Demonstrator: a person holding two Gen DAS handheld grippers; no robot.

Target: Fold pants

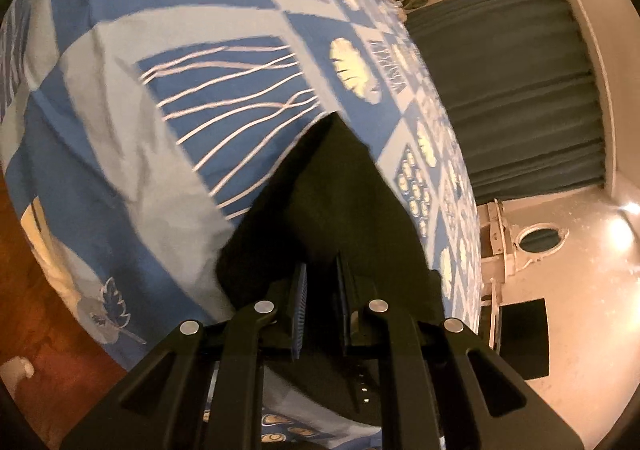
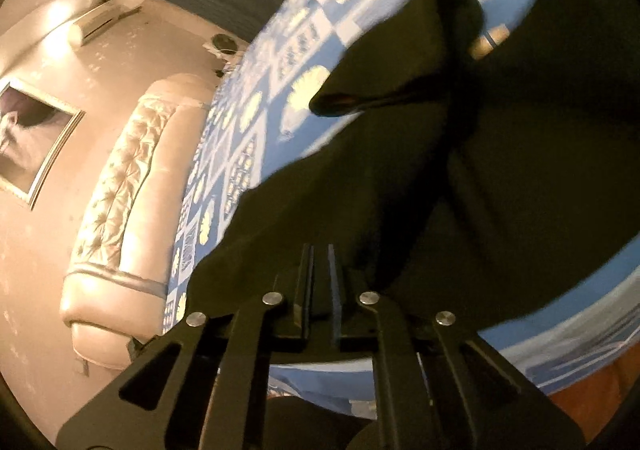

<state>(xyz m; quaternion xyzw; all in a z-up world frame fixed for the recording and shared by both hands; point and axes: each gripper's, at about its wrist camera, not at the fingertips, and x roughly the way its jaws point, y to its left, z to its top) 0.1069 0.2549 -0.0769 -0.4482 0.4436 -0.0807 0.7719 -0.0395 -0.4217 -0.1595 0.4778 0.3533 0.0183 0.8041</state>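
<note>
The black pants lie on a bed with a blue patterned cover. In the left wrist view my left gripper is shut on a fold of the black cloth, which rises to a point ahead of the fingers. In the right wrist view my right gripper is shut on the pants, which spread wide to the right over the cover. A hem opening of one leg gapes above the fingers.
A dark curtain and pale wall are to the right in the left wrist view, with red-brown floor at lower left. A padded cream headboard and a framed picture are at the left in the right wrist view.
</note>
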